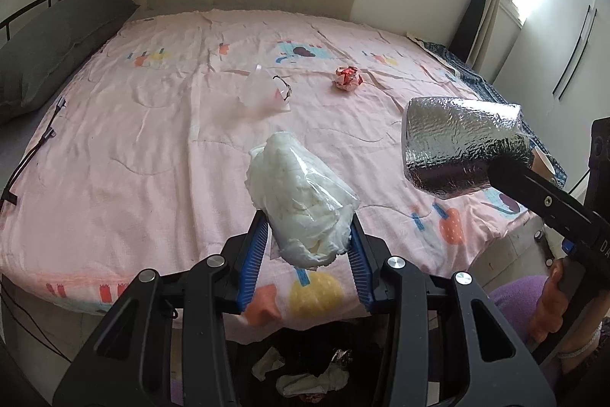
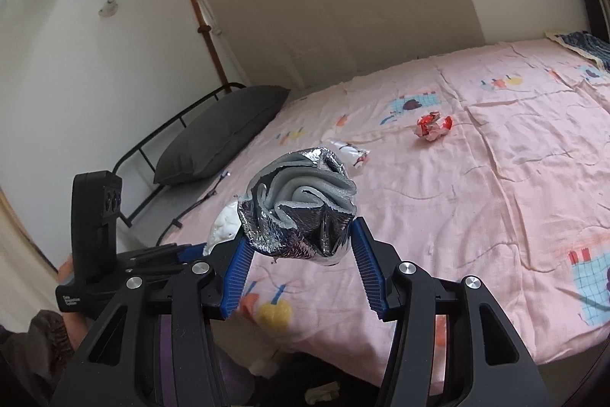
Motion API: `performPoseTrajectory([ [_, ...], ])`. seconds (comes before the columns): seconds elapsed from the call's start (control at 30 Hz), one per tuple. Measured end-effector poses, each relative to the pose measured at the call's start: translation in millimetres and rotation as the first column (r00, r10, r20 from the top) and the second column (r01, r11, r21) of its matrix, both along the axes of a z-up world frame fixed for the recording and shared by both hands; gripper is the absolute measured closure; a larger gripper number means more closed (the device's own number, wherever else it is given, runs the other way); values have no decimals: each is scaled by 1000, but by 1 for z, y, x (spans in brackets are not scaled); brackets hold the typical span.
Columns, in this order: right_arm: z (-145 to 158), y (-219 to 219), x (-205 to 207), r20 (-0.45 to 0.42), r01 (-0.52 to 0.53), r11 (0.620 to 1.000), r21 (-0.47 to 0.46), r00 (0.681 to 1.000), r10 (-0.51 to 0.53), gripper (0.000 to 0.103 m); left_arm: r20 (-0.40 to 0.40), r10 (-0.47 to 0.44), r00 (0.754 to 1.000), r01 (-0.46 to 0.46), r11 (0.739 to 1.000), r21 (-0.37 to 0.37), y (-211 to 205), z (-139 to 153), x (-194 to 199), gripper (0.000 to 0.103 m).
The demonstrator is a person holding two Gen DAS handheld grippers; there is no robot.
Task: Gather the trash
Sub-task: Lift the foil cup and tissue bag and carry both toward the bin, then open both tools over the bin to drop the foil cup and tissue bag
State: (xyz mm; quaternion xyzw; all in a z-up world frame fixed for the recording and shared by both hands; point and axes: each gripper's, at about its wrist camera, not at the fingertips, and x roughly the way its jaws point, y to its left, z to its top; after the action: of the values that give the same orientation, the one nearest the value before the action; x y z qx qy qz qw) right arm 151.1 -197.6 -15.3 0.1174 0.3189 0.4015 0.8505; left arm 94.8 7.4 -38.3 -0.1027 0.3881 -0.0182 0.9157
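A crumpled white plastic bag (image 1: 305, 197) is pinched in the left gripper (image 1: 309, 242), a rolled foil sheet (image 2: 301, 206) in the right gripper (image 2: 301, 246), above the bed's (image 1: 152, 147) near edge. Both springy bundles could be dropped if the jaws loosen.

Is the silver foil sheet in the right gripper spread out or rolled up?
Rolled up: the silver foil sheet shows spiral layers at its end, clamped in the right gripper.
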Motion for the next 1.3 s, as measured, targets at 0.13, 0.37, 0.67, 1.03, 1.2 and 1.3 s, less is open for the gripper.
performPoseTrajectory([
  [0.13,1,0,-17,2,-18,1000,-14,1000,18,55,0,1,1000,-1,1000,17,-3,2,-13,61],
  [0.37,0,1,-42,1,-39,998,-55,999,39,55,-44,19,999,-16,998,59,-6,-1,-32,61],
  [0.67,-9,12,-59,-33,-76,989,-123,997,73,55,-148,33,988,-17,994,106,-15,-13,-49,61],
  [1.03,-47,35,-64,-208,-167,957,-239,971,118,55,-357,6,934,56,985,165,-27,-50,-59,61],
  [1.2,-75,43,-61,-342,-225,936,-271,931,125,55,-459,-30,888,108,983,145,-36,-72,-62,61],
  [1.3,-96,46,-59,-421,-244,923,-299,901,102,55,-527,-53,848,150,978,143,-43,-87,-62,61],
])
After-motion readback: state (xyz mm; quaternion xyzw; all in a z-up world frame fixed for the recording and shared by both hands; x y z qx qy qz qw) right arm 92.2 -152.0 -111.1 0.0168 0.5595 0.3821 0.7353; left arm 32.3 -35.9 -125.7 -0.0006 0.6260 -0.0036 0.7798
